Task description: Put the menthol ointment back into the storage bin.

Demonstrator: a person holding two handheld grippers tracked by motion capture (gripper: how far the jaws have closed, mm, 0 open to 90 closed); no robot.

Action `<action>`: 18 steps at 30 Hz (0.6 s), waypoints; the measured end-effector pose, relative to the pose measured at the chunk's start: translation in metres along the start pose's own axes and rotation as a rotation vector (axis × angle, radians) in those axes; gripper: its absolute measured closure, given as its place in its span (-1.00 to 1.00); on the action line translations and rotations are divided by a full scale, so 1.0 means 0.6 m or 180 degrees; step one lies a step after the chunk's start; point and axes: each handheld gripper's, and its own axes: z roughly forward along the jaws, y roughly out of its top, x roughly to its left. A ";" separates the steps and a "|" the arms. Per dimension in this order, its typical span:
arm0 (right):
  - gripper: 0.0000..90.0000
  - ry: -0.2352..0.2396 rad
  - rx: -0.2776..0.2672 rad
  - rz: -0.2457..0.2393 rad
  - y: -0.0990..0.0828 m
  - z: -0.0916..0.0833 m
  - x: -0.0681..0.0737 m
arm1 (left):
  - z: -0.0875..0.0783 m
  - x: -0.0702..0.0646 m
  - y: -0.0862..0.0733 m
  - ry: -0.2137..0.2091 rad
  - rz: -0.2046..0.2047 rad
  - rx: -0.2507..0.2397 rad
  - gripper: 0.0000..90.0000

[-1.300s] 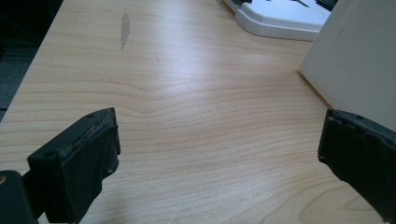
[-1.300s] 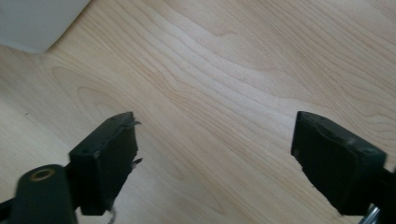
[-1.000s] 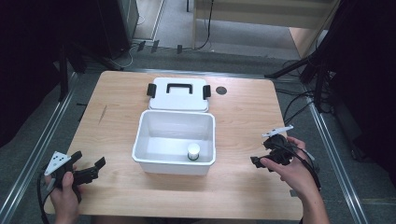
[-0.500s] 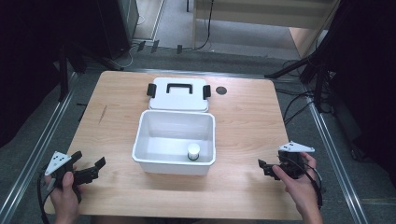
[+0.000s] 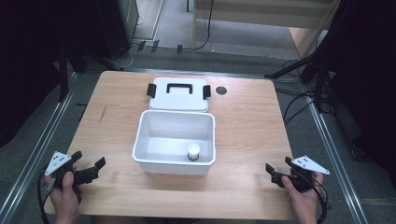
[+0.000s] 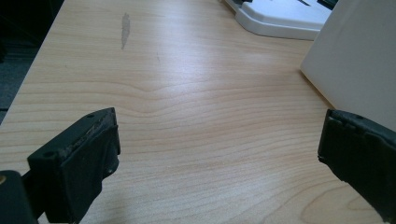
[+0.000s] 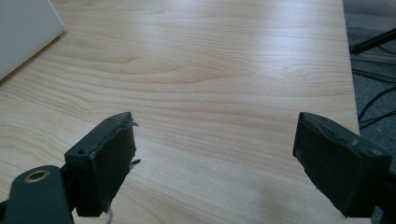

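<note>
At the near table corners, the left gripper (image 5: 88, 171) and right gripper (image 5: 279, 173) hold open, empty jaws. The box (image 5: 150, 158) lies between them; its jar (image 5: 193, 151), at ten o'clock from the right gripper, sits nearer that one.

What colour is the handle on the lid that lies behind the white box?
Black. The handle sits on the flat white plastic lid; the high view shows it best.

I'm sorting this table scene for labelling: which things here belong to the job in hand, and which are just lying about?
Part of the job:
- open white plastic box
- small white round container inside it
- white lid with black handle, lying behind the box
- left gripper, open
- right gripper, open

Just there:
- black round hole in the wooden table
- dark scuff mark
</note>
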 end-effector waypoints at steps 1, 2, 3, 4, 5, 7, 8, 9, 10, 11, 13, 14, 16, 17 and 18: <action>-0.70 -0.0004 -0.0029 0.0013 -0.004 -0.001 -0.001 | 0.000 0.000 0.000 0.0000 0.0002 0.0000 -1.00; -0.70 -0.0002 -0.0059 0.0038 -0.008 -0.003 -0.002 | 0.000 0.000 0.000 -0.0001 0.0005 -0.0005 -1.00; -0.70 -0.0010 -0.0100 0.0051 -0.012 -0.004 -0.004 | 0.000 0.000 0.000 -0.0001 0.0008 -0.0005 -1.00; -0.70 -0.0003 -0.0127 0.0075 -0.015 -0.006 -0.006 | 0.000 0.000 0.000 0.0001 0.0011 -0.0005 -1.00; -0.70 0.0004 -0.0154 0.0110 -0.019 -0.007 -0.008 | 0.000 0.000 0.000 -0.0002 0.0012 -0.0005 -1.00; -0.70 0.0000 -0.0201 0.0156 -0.024 -0.008 -0.011 | 0.000 0.000 0.000 -0.0001 0.0009 -0.0008 -1.00; -0.70 0.0006 -0.0221 0.0185 -0.026 -0.008 -0.013 | 0.000 0.000 0.000 -0.0002 0.0003 -0.0011 -1.00; -0.70 0.0011 -0.0250 0.0201 -0.029 -0.008 -0.013 | -0.001 0.000 0.000 -0.0001 -0.0006 -0.0013 -1.00; -0.70 0.0023 -0.0276 0.0207 -0.032 -0.008 -0.014 | -0.001 0.000 0.000 -0.0002 -0.0009 -0.0011 -1.00; -0.70 0.0009 -0.0292 0.0209 -0.034 -0.007 -0.013 | -0.001 0.000 0.000 -0.0002 -0.0012 -0.0012 -1.00; -0.69 0.0003 -0.0336 0.0196 -0.035 -0.008 -0.013 | -0.001 0.000 0.000 -0.0001 -0.0013 -0.0011 -1.00; -0.68 -0.0020 -0.0367 0.0202 -0.036 -0.010 -0.013 | -0.001 0.001 0.000 -0.0002 -0.0009 -0.0005 -1.00; -0.69 -0.0028 -0.0412 0.0266 -0.038 -0.013 -0.015 | 0.000 0.000 0.000 0.0004 -0.0004 -0.0001 -1.00; -0.69 -0.0029 -0.0425 0.0291 -0.038 -0.014 -0.016 | 0.000 0.000 0.000 0.0003 -0.0005 -0.0001 -1.00; -0.69 -0.0016 -0.0431 0.0320 -0.039 -0.014 -0.017 | 0.000 0.000 0.000 0.0003 -0.0005 0.0001 -1.00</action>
